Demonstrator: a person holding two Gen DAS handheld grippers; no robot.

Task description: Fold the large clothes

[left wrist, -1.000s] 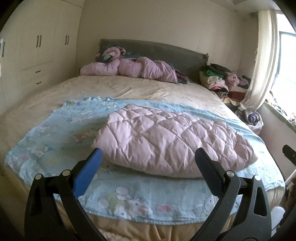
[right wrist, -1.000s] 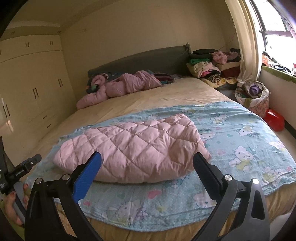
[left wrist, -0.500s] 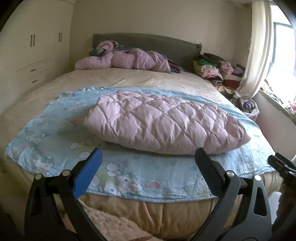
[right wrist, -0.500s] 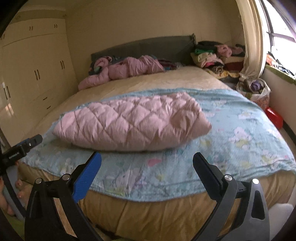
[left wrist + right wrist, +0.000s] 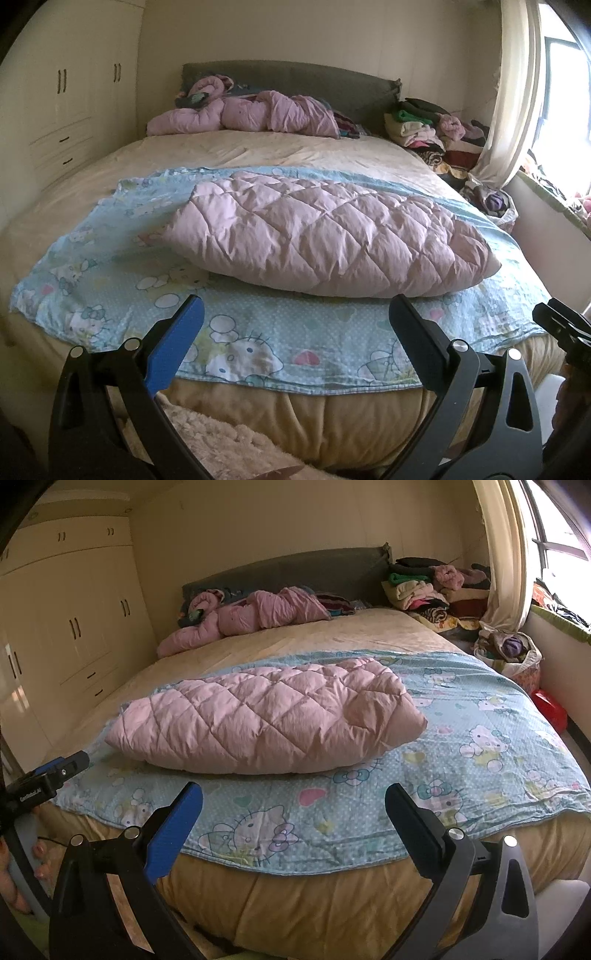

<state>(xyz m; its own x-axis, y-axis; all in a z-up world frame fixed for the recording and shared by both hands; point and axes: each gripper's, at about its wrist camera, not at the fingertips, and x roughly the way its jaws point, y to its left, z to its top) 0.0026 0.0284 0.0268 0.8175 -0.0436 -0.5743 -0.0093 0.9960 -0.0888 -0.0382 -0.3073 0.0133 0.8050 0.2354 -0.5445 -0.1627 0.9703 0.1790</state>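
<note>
got both the left gripper [image 5: 295, 321] and right gripper [image 5: 293, 799] wide open, fingers holding nothing, hovering off the bed's [image 5: 332, 904] foot since the folded pink quilted coat [image 5: 266, 720] at 12 o'clock looks done

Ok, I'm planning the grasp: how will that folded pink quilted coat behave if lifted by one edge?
The pink quilted coat looks puffy, so it is probably light for its bulk. It would likely flop and unfold rather than hold shape. Its smooth shell may slide on the blue sheet if pushed.
</note>
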